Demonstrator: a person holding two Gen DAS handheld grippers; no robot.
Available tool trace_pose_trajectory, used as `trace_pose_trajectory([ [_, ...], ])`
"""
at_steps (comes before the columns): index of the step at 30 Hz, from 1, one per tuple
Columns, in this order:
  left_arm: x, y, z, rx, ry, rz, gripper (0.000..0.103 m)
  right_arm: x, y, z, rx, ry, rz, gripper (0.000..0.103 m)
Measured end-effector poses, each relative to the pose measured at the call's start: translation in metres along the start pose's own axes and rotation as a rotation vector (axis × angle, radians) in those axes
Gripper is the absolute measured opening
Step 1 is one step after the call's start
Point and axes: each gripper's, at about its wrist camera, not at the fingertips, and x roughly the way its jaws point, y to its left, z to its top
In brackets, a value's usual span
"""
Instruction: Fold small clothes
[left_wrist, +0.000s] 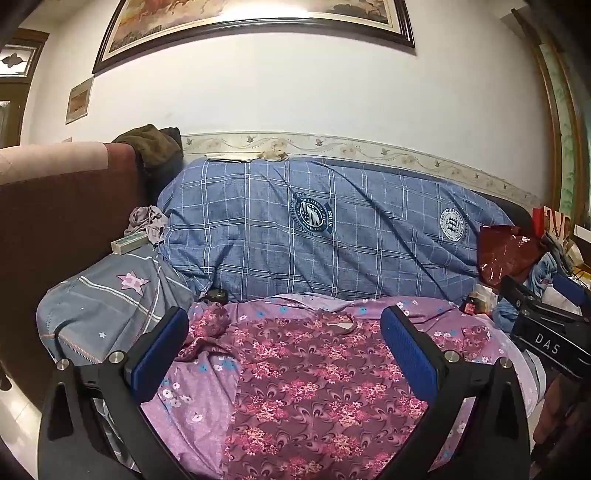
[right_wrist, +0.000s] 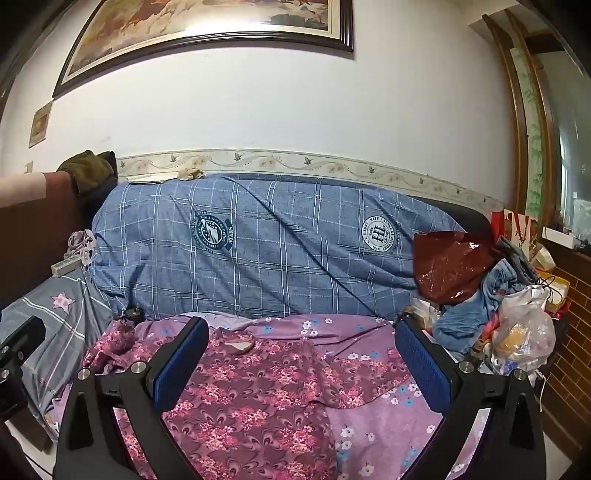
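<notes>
Maroon floral cloth, a small top (left_wrist: 314, 384), lies spread flat on the lilac flowered sheet (left_wrist: 207, 402) of a sofa, neckline at twelve o'clock toward the blue checked cover (left_wrist: 314, 236); its long axis runs six to twelve. Left claw (left_wrist: 284, 354) hangs above it with jaws spread as wide as they go, gripping nothing; the body fills the gap between its pads. Right claw (right_wrist: 303, 365) is likewise fully parted and empty; the top (right_wrist: 258, 398) sits from its centre toward nine o'clock, one sleeve reaching three. A crumpled sleeve (left_wrist: 207, 332) lies at the left claw's ten o'clock, so I judge the left nearer it; folding looks unstarted.
</notes>
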Motion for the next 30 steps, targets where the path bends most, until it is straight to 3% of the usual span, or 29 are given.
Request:
trace_pose_trajectory([
  [30,0.0061,-0.0058,-0.0013,0.020,0.011,-0.011,0.103,0.0038,-0.0006,0.0001,0.001,0.002,-0.014,0.102],
])
